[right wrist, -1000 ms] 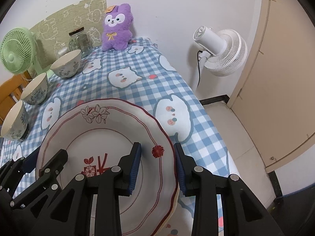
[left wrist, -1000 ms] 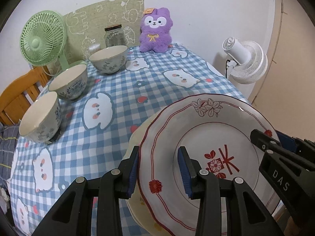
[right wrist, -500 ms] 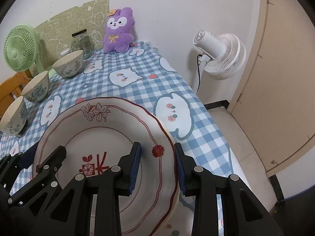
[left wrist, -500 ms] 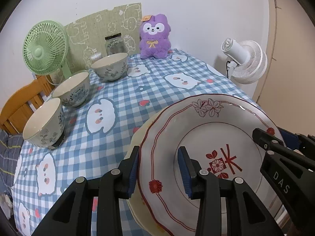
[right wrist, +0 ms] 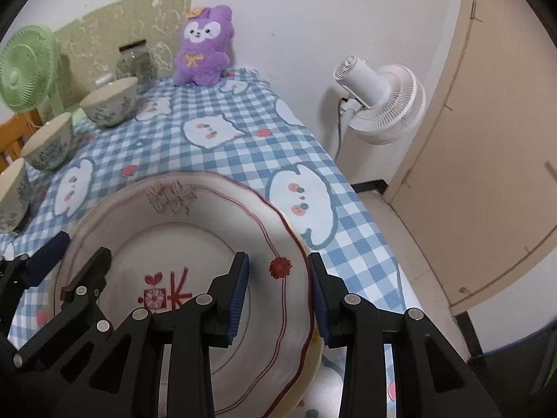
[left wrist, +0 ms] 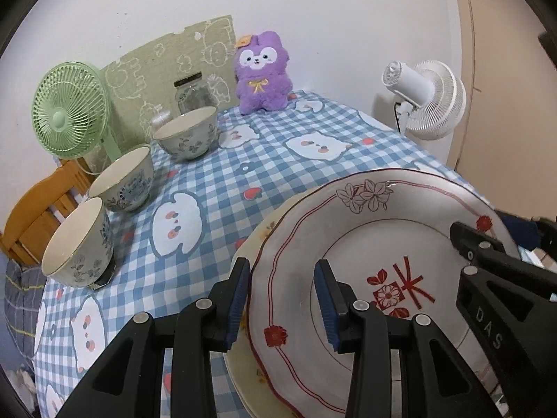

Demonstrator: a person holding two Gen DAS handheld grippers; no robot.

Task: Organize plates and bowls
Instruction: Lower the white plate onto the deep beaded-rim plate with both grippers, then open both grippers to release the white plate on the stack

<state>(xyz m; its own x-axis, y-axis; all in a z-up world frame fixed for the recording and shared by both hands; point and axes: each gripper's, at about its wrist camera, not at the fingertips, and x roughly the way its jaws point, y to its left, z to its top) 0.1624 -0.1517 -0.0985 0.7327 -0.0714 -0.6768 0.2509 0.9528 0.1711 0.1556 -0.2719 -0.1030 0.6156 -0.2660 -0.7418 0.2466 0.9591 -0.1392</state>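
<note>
The left tongs are set astride the left rim of the red-patterned plate, which is tilted above the near edge of the surface; whether the pads press on the rim cannot be told. The right tongs straddle the opposite rim, and their jaws are opening. A cream plate is seen directly beneath. Three bowls are lined along the far left of the checked cloth. Behind them a green fan, a jar and a purple plush toy are placed.
</note>
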